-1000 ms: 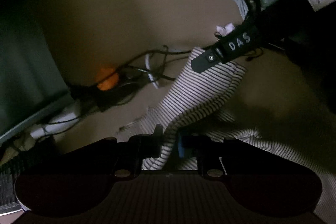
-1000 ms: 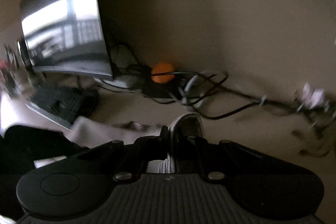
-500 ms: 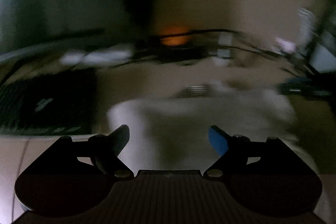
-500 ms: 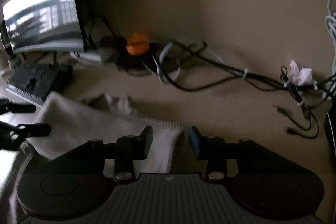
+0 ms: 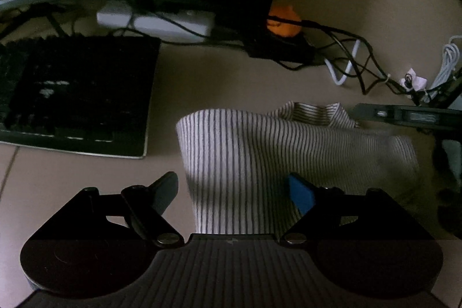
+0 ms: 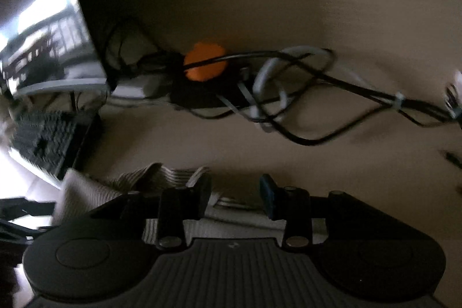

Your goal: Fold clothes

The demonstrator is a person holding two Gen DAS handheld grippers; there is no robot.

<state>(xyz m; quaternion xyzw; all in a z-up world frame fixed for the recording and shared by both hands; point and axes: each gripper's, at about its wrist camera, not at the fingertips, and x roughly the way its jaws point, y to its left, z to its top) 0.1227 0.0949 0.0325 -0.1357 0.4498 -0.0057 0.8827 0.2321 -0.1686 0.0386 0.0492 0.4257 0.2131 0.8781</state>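
- Dim beige desk (image 5: 219, 82), beige wall behind; lighting poor.
- Back of desk: black keyboard (image 5: 75, 94) at left, monitor (image 6: 43, 28) above it, white power strip (image 5: 161, 22), orange round object (image 5: 284, 20) on a black box, tangle of black and white cables (image 6: 288, 94) running right.
- Striped garment (image 5: 260, 158), white with thin dark stripes, lies folded on the desk to the right of the keyboard, collar edge at its far side.
- Left gripper (image 5: 234, 189): jaws spread wide, nothing held; garment's near part lies between and below the fingers, left finger over bare desk, blue-padded right finger over the cloth.
- Right gripper (image 6: 234, 189): jaws apart, not holding anything; sits at the garment's far edge, striped fabric (image 6: 161, 178) visible under and left of the fingers. Contact with cloth can't be told.
- Right gripper's finger visible in left view at right edge, beside the garment's far right corner.
- Right view motion-blurred.
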